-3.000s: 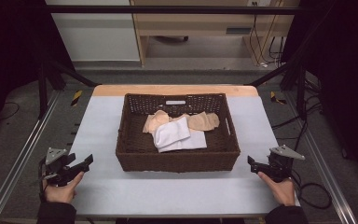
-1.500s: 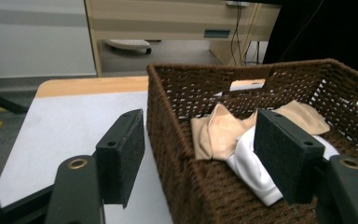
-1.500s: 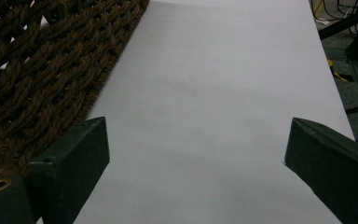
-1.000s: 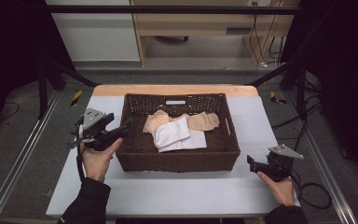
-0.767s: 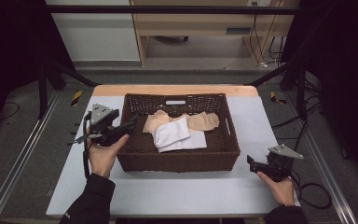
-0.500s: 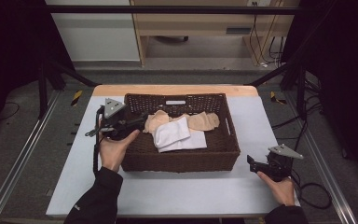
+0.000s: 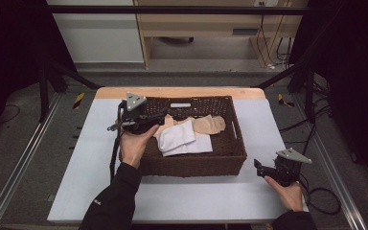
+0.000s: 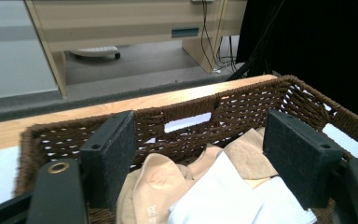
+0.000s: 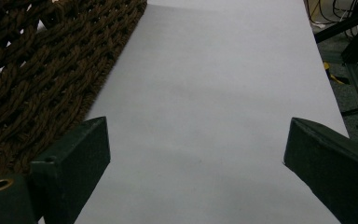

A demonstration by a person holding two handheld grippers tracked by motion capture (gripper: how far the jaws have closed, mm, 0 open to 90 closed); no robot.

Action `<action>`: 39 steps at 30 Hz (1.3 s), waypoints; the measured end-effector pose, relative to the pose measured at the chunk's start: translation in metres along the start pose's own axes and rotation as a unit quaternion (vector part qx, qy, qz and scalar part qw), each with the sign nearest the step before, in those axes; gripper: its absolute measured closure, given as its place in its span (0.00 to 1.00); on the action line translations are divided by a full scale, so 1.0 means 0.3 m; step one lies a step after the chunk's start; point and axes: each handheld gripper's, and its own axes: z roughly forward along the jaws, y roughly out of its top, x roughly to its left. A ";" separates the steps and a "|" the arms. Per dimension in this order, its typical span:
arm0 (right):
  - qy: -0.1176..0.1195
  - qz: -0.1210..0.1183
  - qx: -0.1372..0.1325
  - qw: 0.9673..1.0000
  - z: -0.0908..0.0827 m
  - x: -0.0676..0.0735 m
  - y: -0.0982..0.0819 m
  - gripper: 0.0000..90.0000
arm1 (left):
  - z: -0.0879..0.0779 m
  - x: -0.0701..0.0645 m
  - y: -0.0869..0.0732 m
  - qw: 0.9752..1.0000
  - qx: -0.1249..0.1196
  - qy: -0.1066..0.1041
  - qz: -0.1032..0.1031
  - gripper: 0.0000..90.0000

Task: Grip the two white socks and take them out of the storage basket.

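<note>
A brown wicker basket (image 7: 191, 167) stands mid-table and holds beige socks (image 7: 212, 124) and a white folded cloth (image 7: 182, 139). My left gripper (image 7: 159, 118) hovers over the basket's left rim and points at the pile. In the left gripper view, my left gripper (image 8: 200, 140) is open, its jaws having just been opening. The beige socks (image 8: 158, 186) and white cloth (image 8: 223, 196) lie below and beyond the pads, which do not touch them. My right gripper (image 7: 258, 165) rests open on the table at the basket's front right corner, nothing between its fingers (image 9: 70, 163).
The white table sheet (image 7: 96, 158) has bare room left, right and in front of the basket. A wooden strip (image 7: 182, 92) edges the far side. Metal rails (image 7: 24, 163) run along both sides, and cables lie on the floor at the right.
My left hand has carried its gripper rightward from the table beside the basket to over the basket's left rim. The right hand has stayed put.
</note>
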 end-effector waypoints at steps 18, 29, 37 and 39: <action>-0.001 0.000 -0.001 1.000 0.003 0.000 0.002 0.08 | 0.208 0.001 -0.021 0.999 0.038 -0.006 -0.008 0.32; -0.001 -0.003 0.002 1.000 0.007 0.000 0.001 0.08 | 0.292 0.000 -0.076 0.996 0.088 0.003 0.015 0.33; -0.002 -0.004 0.003 1.000 0.008 0.000 0.001 0.08 | 0.337 0.000 -0.121 0.993 0.119 -0.003 0.018 0.34; -0.001 -0.005 0.004 1.000 0.010 0.001 0.001 0.08 | 0.343 0.008 -0.127 0.992 0.127 -0.010 0.005 0.34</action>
